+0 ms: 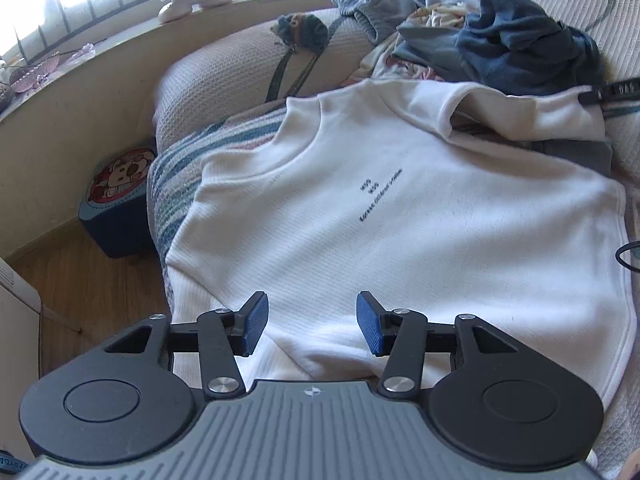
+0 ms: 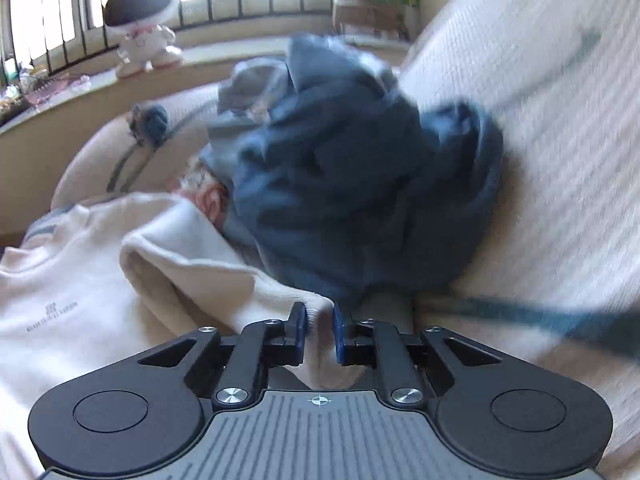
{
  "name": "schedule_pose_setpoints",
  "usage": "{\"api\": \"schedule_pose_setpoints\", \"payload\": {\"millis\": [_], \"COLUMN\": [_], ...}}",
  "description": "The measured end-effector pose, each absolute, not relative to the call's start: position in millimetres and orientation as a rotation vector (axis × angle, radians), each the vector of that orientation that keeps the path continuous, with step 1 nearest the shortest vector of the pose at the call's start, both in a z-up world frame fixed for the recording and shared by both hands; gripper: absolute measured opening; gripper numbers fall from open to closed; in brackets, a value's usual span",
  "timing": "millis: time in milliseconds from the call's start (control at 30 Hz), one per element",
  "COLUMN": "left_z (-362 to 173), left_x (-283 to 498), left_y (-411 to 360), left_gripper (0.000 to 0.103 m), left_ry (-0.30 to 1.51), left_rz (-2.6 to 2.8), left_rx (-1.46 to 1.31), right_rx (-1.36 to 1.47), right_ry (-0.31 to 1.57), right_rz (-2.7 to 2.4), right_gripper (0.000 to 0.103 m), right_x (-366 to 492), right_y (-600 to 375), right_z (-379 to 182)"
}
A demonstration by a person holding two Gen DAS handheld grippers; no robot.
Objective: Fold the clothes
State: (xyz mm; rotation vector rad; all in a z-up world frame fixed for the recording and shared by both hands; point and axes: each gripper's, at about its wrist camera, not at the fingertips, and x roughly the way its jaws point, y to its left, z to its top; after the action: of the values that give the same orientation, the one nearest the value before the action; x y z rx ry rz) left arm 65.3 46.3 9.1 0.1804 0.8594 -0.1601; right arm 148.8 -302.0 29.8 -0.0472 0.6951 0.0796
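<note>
Your left gripper [image 1: 312,322] hovers wide open over white sweatshirt [image 1: 400,216] spread flat on sofa [image 1: 224,68]. Your right gripper [image 2: 319,334] pinches its sleeve cuff [image 2: 316,308], beside dark blue garment pile [image 2: 352,184].

The white sweater [image 1: 400,216] lies flat over the sofa seat, and above its body the way is free; the left claw [image 1: 312,322] hangs there with jaws apart, nothing between them. Behind the sweater, the pile of blue and grey clothes [image 1: 500,36] blocks the back corner and presses against the sofa backrest [image 2: 540,100]. The right claw [image 2: 319,334], closed on the sweater's sleeve cuff [image 2: 316,308], sits just beside this pile, so little room is there. On the left, the sofa armrest [image 1: 224,68] rises as a wall. Beyond the seat edge the wooden floor [image 1: 84,280] is open, except the small stool [image 1: 116,200] standing near.
</note>
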Motion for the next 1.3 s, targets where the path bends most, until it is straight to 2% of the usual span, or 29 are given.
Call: {"api": "schedule_pose_setpoints", "payload": {"millis": [233, 333, 400, 467, 500, 533, 800, 1000, 1067, 1100, 1200, 1300], "left_z": [16.7, 19.3, 21.0, 22.6, 22.2, 21.8, 22.2, 7.2, 2.2, -0.3, -7.7, -15.4], "left_x": [58.6, 55.0, 52.6, 50.2, 48.5, 46.8, 52.8, 61.7, 64.7, 66.2, 70.7, 75.4], "left_y": [57.8, 62.9, 66.4, 69.8, 71.7, 74.0, 78.9, 40.8, 28.2, 21.8, 2.8, -15.6], "left_gripper": [0.051, 0.051, 0.052, 0.053, 0.054, 0.054, 0.059, 0.066, 0.068, 0.068, 0.069, 0.068], "left_ry": [0.848, 0.845, 0.843, 0.841, 0.843, 0.843, 0.829, 0.826, 0.824, 0.823, 0.820, 0.818], "left_rz": [-0.128, -0.113, -0.103, -0.093, -0.089, -0.086, -0.126, -0.179, -0.197, -0.206, -0.232, -0.257], "left_rx": [0.145, 0.131, 0.121, 0.112, 0.114, 0.117, 0.091, 0.213, 0.254, 0.275, 0.336, 0.396], "right_rx": [-0.081, -0.096, -0.063, -0.032, -0.030, -0.033, -0.157, -0.185, -0.227, -0.256, -0.375, -0.545], "right_ry": [0.335, 0.290, 0.317, 0.350, 0.365, 0.376, 0.583, 0.700, 0.714, 0.720, 0.740, 0.706], "right_rz": [0.399, 0.682, 0.865, 0.958, 0.971, 0.969, 0.681, 0.493, 0.477, 0.470, 0.448, 0.438], "right_gripper": [0.013, 0.014, 0.019, 0.033, 0.049, 0.059, 0.059, 0.057, 0.050, 0.042, 0.032, 0.032], "right_x": [141.9, 132.4, 125.3, 117.5, 113.4, 108.8, 125.7, 149.1, 158.3, 162.8, 175.8, 180.2], "right_y": [-229.7, -177.9, -145.3, -123.5, -116.2, -113.2, -151.7, -184.0, -178.5, -174.9, -159.3, -137.4], "right_z": [126.8, 140.0, 133.4, 122.5, 117.1, 112.7, 66.5, 28.0, 15.9, 9.2, -12.9, -32.4]}}
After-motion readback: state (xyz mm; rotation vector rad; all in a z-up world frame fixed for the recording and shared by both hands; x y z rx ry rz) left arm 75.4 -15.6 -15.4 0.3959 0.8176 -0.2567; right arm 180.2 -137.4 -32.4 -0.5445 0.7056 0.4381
